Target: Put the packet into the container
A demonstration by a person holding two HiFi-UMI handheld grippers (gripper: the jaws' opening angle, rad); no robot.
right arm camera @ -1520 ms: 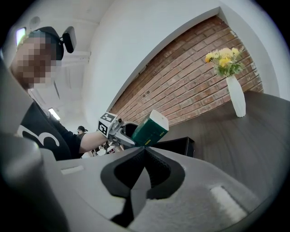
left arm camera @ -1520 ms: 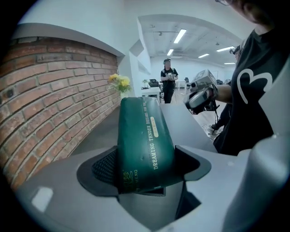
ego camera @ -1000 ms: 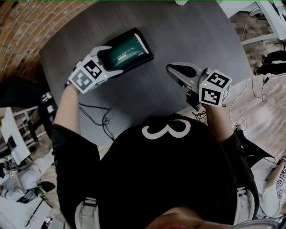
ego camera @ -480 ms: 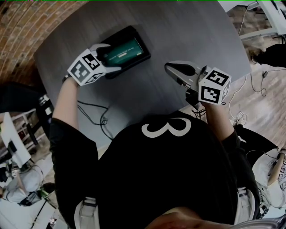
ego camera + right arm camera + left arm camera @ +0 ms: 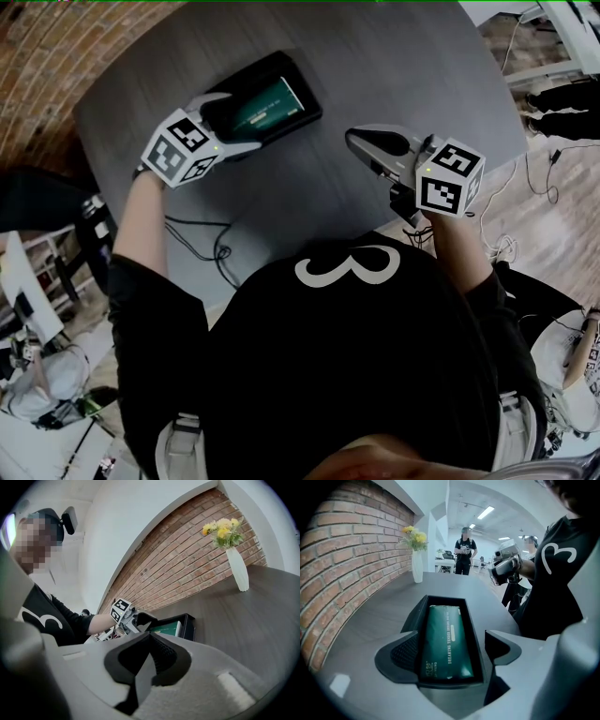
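A dark green packet point(image 5: 445, 641) lies flat inside the black rectangular container point(image 5: 474, 620) on the grey table. In the head view the container point(image 5: 242, 79) sits at the back left with the packet point(image 5: 267, 101) in it. My left gripper point(image 5: 234, 124) is at the container's near end. Its jaws are opening and stand wide on either side of that end, with the pads off the packet point(image 5: 450, 656). My right gripper point(image 5: 364, 142) hovers over the table's right part, shut and empty, its pads meeting point(image 5: 149, 660). From there the container point(image 5: 186, 626) shows further off.
A white vase with yellow flowers point(image 5: 417, 564) stands at the table's far end by the brick wall point(image 5: 342, 564). A person point(image 5: 465, 550) stands beyond the table. A black cable point(image 5: 202, 239) lies near the table's front left edge.
The left gripper's jaws have spread wider at the container's near end, and the packet stays lying in the container. The right gripper has barely moved.
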